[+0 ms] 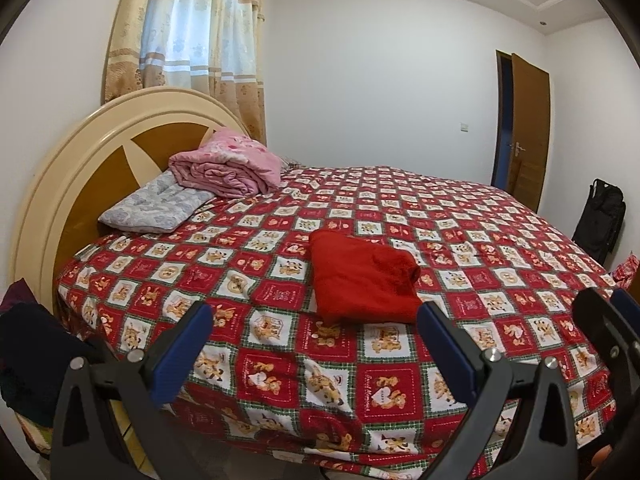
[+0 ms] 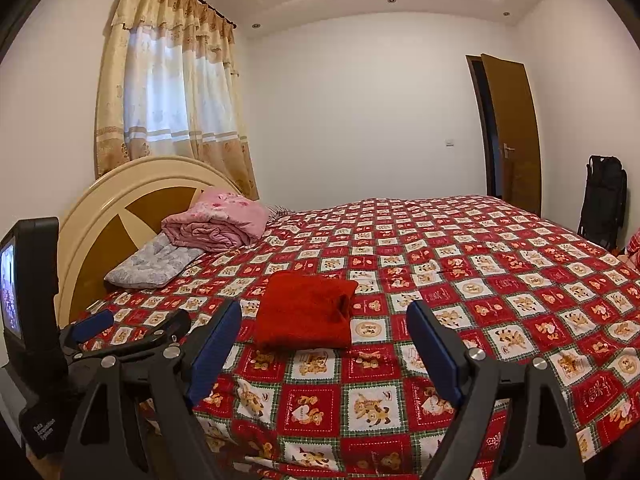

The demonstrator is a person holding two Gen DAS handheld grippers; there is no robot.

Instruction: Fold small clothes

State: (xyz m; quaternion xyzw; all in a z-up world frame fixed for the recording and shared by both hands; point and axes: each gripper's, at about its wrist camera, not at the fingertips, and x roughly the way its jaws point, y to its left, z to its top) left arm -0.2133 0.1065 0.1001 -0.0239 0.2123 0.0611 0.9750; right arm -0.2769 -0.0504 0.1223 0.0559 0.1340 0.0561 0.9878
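red garment (image 1: 362, 276) folded flat, rectangular, on bedspread (image 1: 500, 240)

A bed with a red teddy-bear patchwork bedspread (image 1: 460, 216) carries a folded red garment (image 1: 360, 280) near its front edge, and by the headboard a grey quilted pillow (image 1: 156, 208), partly under a rolled pink blanket (image 1: 228, 168), perhaps a comforter.

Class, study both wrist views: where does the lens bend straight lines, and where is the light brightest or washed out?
Left wrist view: the headboard and door bow outward, corners vignette black, and the curtain glows bluish-white. Right wrist view: the same barrel bending on the door; the curtain is overexposed.
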